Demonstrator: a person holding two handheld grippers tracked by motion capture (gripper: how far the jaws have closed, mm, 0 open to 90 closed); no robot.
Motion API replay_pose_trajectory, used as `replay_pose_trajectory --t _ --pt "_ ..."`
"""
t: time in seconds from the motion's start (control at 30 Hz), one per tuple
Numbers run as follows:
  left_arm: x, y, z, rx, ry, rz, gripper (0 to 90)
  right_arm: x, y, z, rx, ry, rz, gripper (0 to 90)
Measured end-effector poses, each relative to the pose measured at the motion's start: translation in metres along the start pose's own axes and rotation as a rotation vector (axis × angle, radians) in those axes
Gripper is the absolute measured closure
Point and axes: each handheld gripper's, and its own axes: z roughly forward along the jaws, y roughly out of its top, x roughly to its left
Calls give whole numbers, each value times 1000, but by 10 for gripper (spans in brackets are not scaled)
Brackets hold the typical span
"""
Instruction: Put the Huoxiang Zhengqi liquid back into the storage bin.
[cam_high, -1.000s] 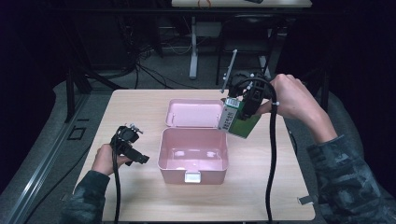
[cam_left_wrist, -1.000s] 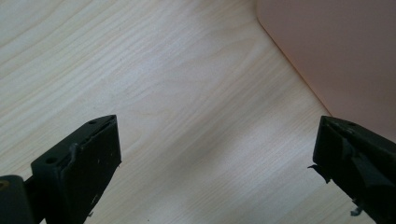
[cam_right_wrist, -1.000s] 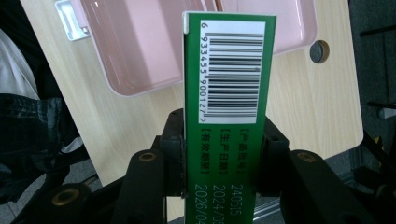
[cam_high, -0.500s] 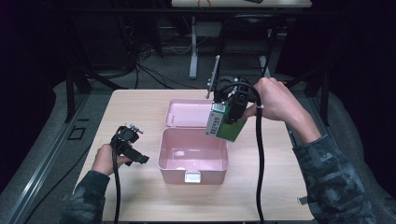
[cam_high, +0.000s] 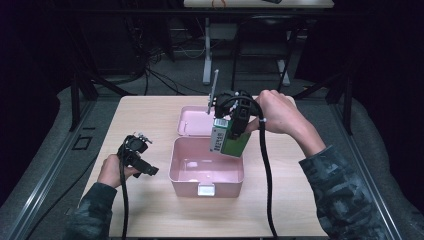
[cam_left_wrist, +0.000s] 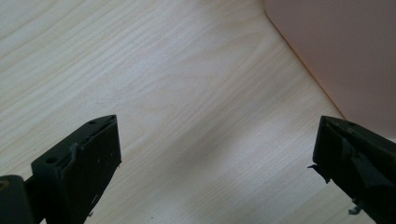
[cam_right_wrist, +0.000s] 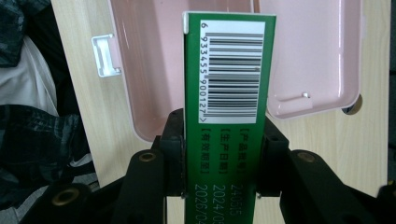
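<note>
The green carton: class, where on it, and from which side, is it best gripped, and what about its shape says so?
Grip the green carton across its two broad flat faces, near one end, as the right claw does. Those faces lie parallel and close together, so the jaws span the thin side easily. Come from the end away from the barcode: the long free end can then lead down into the pink box.

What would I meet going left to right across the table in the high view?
Left gripper → pink box → green carton held in the right gripper → the person's right hand.
</note>
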Motion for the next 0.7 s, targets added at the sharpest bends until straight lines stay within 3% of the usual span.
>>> replay_pose_trajectory --t 0.7 --pt "0 0 2 4 -2 5 11 11 10 30 18 47 -43 630"
